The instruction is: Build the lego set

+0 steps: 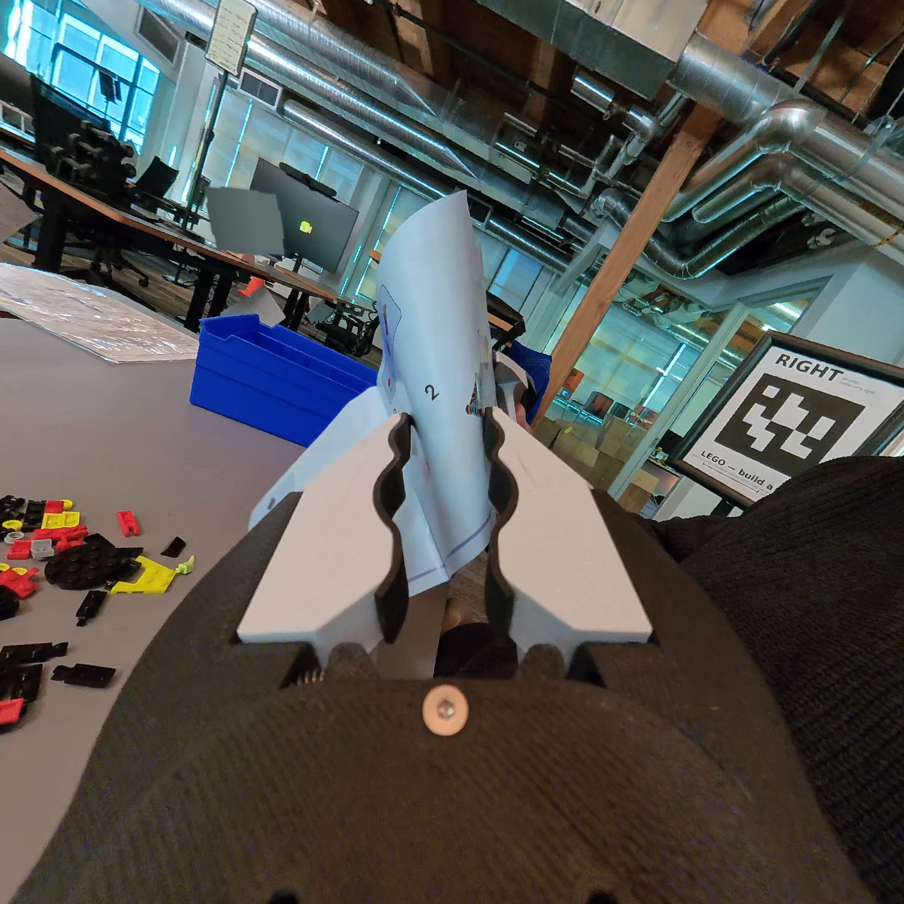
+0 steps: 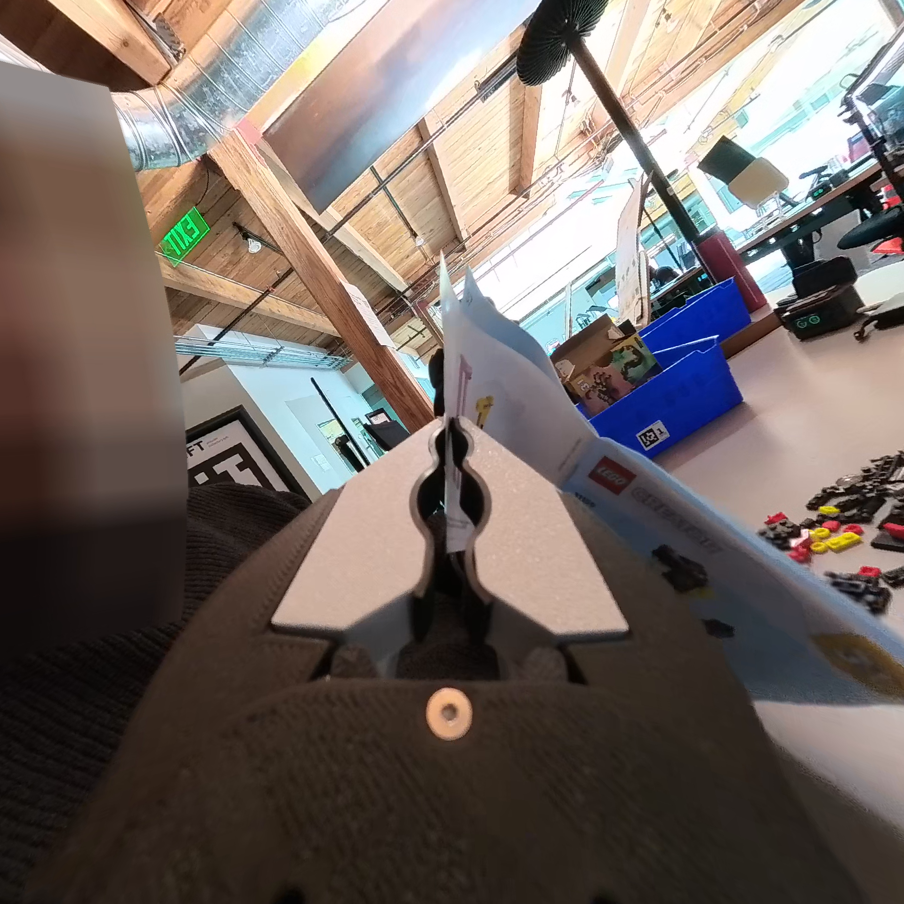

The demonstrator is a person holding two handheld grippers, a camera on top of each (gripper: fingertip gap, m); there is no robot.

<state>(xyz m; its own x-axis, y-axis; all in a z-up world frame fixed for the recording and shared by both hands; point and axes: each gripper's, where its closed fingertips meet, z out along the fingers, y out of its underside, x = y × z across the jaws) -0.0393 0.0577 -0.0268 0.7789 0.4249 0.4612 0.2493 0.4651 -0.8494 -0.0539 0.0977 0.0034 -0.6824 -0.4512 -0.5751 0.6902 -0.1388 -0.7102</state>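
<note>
- An open workshop with timber beams and silver ducting overhead; the work happens over a grey table (image 1: 98,440).
- The instruction booklet (image 1: 435,372) is held up in the air above the table's near edge, its pages bowed and fanned. It looks light, thin and floppy, and I judge it apt to crease or tear if the two holds pull apart; gripping near the fold should be safest.
- The left gripper (image 1: 447,420) has its jaws parted, with a curved page standing between them, touching both pads at the tips.
- The right gripper (image 2: 450,430) is pressed together on a page edge of the booklet (image 2: 494,391).
- The loose lego pieces (image 1: 63,557), black, red and yellow, lie scattered on the table: small, hard, easily scattered.
- Farther back stands a blue bin (image 1: 274,372).
- Writing shows on the booklet cover, a framed marker board (image 1: 792,420) and a green ceiling sign; I leave it unread.
</note>
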